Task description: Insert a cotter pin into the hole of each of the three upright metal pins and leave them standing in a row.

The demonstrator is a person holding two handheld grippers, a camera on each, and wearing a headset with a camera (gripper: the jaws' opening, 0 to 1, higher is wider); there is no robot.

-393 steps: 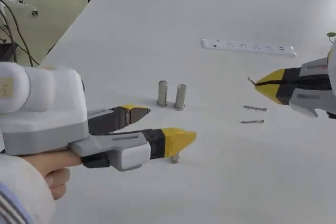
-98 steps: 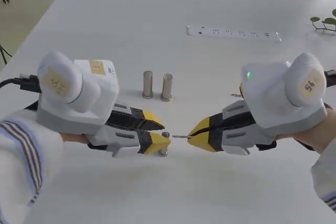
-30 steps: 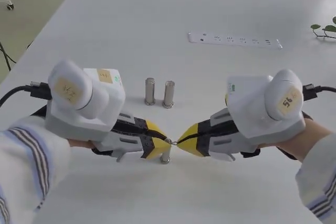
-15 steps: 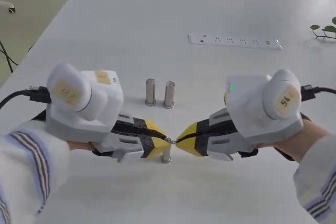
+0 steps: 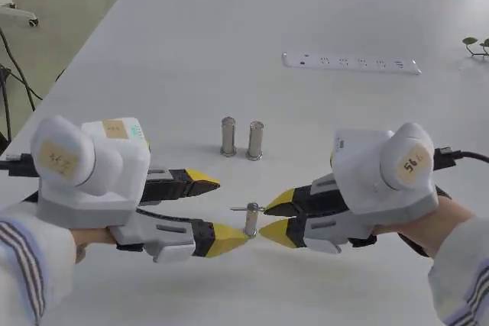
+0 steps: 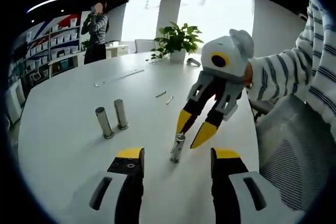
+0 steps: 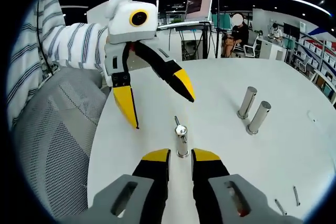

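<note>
A metal pin [image 5: 250, 221] stands upright near the table's front, with a cotter pin [image 5: 240, 208] sticking out sideways through its top. My left gripper [image 5: 217, 210] is open just left of it, jaws wide apart. To the pin's right, my right gripper [image 5: 267, 217] is open too, by a narrower gap. The left gripper view has the pin [image 6: 177, 148] just beyond my jaws and the right gripper [image 6: 192, 134] behind it. The right gripper view has the pin [image 7: 181, 140] between my jaw tips. Two more upright pins [image 5: 228, 137] [image 5: 255, 140] stand side by side behind.
A white power strip [image 5: 351, 62] lies at the back of the table [image 5: 153, 51]. Two loose cotter pins [image 6: 161, 94] [image 6: 169, 99] lie on the table beyond the right gripper. A plant [image 5: 477, 43] sits at the far right edge.
Both grippers were shut tip to tip at the front pin's top; now both have opened and drawn slightly apart, leaving the cotter pin through the pin.
</note>
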